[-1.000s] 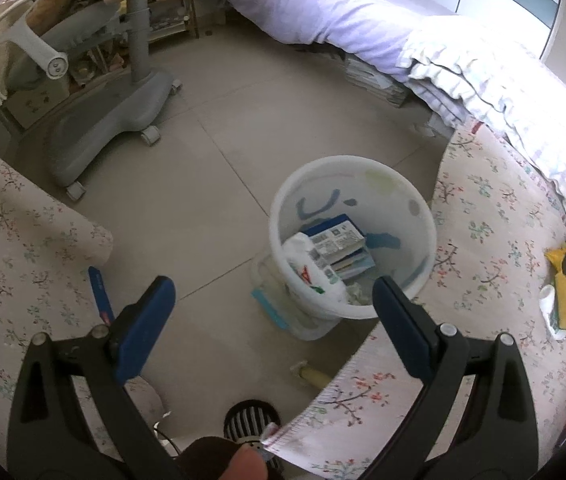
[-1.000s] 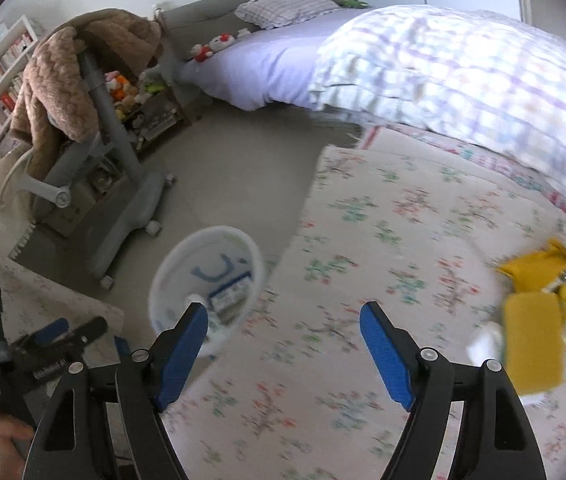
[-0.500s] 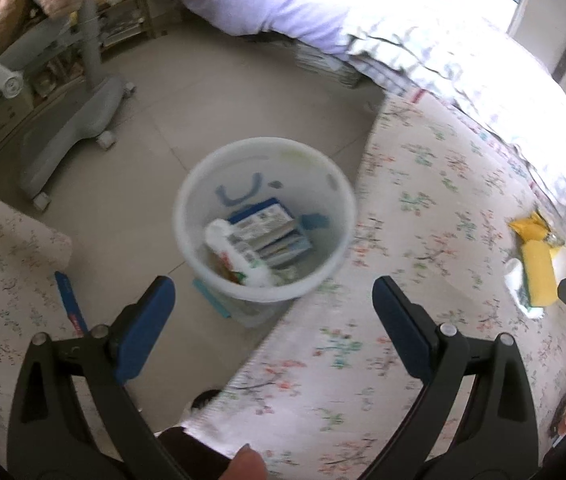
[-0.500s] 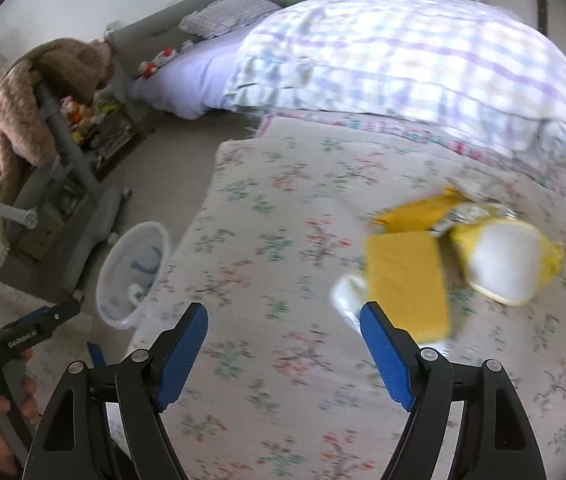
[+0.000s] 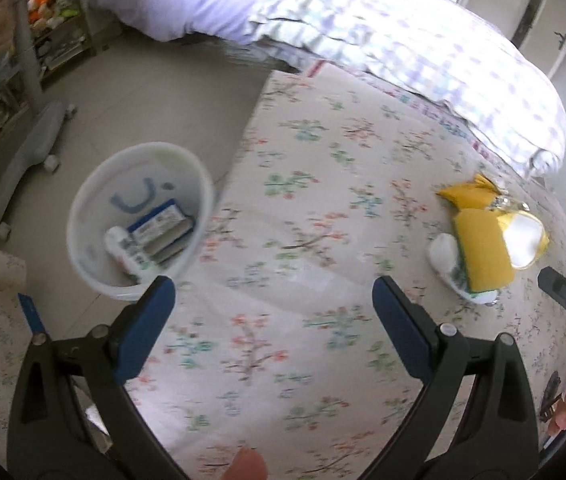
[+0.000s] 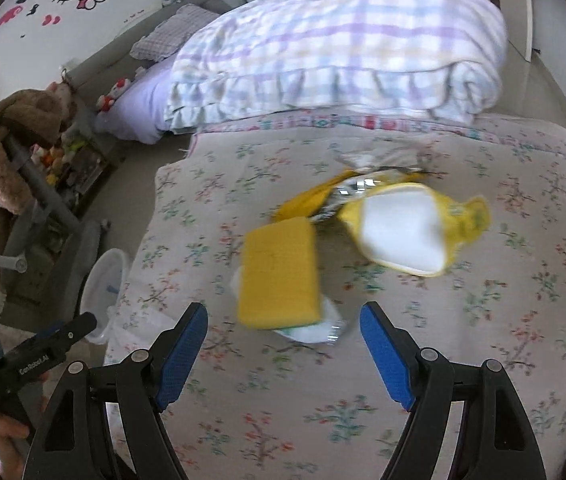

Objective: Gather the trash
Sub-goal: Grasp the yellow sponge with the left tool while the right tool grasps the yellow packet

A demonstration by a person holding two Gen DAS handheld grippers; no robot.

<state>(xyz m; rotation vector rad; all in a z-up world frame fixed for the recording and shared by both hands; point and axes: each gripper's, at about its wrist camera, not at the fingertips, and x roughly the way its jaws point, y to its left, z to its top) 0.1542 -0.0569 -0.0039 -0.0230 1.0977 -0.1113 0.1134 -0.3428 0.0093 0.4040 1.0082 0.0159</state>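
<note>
The right gripper (image 6: 283,350) is held open and empty just short of the yellow sponge (image 6: 279,274) on the floral bedcover (image 6: 483,340). The left gripper (image 5: 273,320) is likewise spread. The yellow wrapper (image 6: 407,230) lies beyond; the white bin (image 5: 139,216) stands beside the bed.

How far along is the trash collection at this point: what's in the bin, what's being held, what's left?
Done: the white bin on the floor already holds a few cartons. In hand: nothing; the left tongs and right tongs are both open and empty, the right ones aimed at the pile. Left: the yellow sponge, the white wrapper under it and the yellow bag lie on the floral bedspread.
</note>
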